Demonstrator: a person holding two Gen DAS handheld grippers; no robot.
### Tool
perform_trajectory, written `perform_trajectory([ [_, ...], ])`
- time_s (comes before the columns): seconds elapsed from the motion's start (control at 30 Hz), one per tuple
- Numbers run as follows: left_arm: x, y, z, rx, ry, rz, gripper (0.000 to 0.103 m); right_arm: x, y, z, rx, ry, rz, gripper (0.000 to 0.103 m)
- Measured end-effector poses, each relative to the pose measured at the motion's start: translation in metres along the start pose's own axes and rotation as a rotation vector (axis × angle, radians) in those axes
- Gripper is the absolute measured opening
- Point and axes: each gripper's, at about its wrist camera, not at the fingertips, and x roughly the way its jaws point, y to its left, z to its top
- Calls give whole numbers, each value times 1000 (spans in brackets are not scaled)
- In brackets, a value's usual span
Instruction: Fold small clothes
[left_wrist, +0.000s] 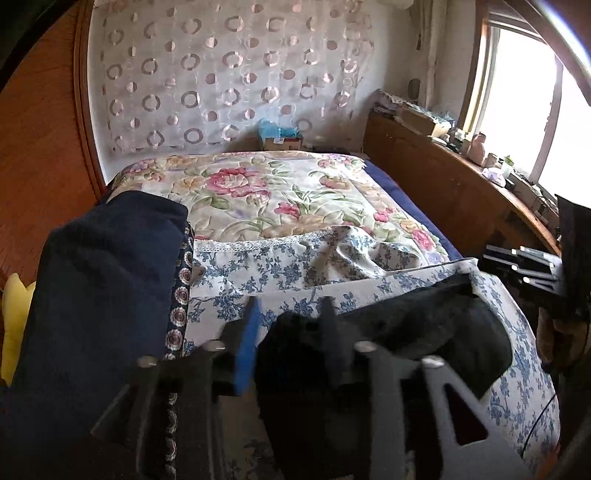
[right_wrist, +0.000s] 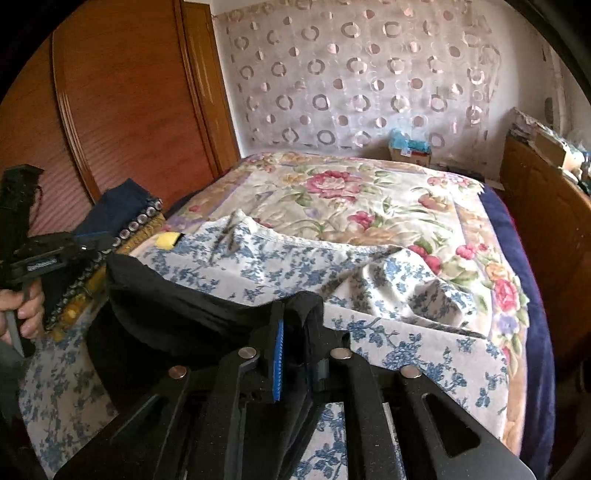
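Note:
A black garment (left_wrist: 406, 325) lies crumpled on a blue-flowered white cloth (left_wrist: 277, 266) at the near end of the bed. My left gripper (left_wrist: 288, 314) is open over the garment's left end. Black fabric lies between its fingers and around the right one, and the blue pad (left_wrist: 245, 343) is clear of it. In the right wrist view the same garment (right_wrist: 177, 306) stretches left from my right gripper (right_wrist: 299, 325). Those jaws stand a little apart, with a bunch of black fabric loose in the gap. Each view shows the other gripper (left_wrist: 524, 266) (right_wrist: 48, 254) at its edge, held by a hand.
A stack of folded dark clothes (left_wrist: 103, 277) (right_wrist: 122, 210) sits at the bed's left edge, with a yellow item (right_wrist: 168, 240) beside it. A rose-patterned quilt (left_wrist: 258, 192) covers the far bed. A wooden wardrobe (right_wrist: 129, 92) stands left. A cluttered wooden ledge (left_wrist: 443, 177) runs under the window on the right.

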Motion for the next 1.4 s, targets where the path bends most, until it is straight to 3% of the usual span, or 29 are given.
perform_trajectory([
  [0.07, -1, -2, -4, 11, 12, -13, 43, -9, -2, 0, -7, -20, -29, 42],
  [0.17, -1, -6, -18, 34, 41, -37, 58, -24, -1, -5, -8, -42, -32, 48],
  [0.23, 2, -9, -25, 44, 66, -49, 61, -31, -2, -14, -13, -45, -29, 52],
  [0.3, 9, -10, -31, 56, 90, -45, 66, -33, -2, -24, -21, -24, -17, 54],
  [0.5, 30, -3, -33, 38, 126, -9, 67, -8, 2, -37, -53, 85, 3, 55],
  [0.67, 37, -4, -31, 41, 134, -4, 67, 21, -4, -21, -11, 126, 57, 55],
  [0.7, 38, -4, -32, 42, 133, -3, 67, 24, -7, -17, -6, 128, 61, 53],
  [0.77, 40, -4, -31, 39, 132, -1, 67, 33, -10, -11, -1, 137, 86, 25],
  [0.83, 40, -5, -30, 38, 128, -1, 67, 39, -18, -8, 3, 137, 96, 4],
  [0.93, 41, -4, -30, 38, 121, 7, 67, 36, -27, -12, 33, 88, 115, 2],
  [1.03, 41, -3, -30, 37, 117, 15, 67, 25, -47, -19, 148, 32, 15, 2],
  [1.23, 44, -3, -32, 38, 130, 19, 67, 25, -48, -28, 157, 87, -65, 2],
  [1.3, 46, -3, -31, 38, 141, 22, 67, 23, -43, -26, 141, 88, -67, 10],
  [1.33, 47, -3, -31, 35, 146, 20, 67, 22, -41, -26, 141, 89, -54, 23],
  [1.37, 48, -2, -30, 29, 155, 17, 67, 20, -39, -26, 140, 90, -36, 43],
  [1.4, 50, -1, -29, 25, 160, 16, 67, 17, -37, -26, 139, 92, -25, 52],
])
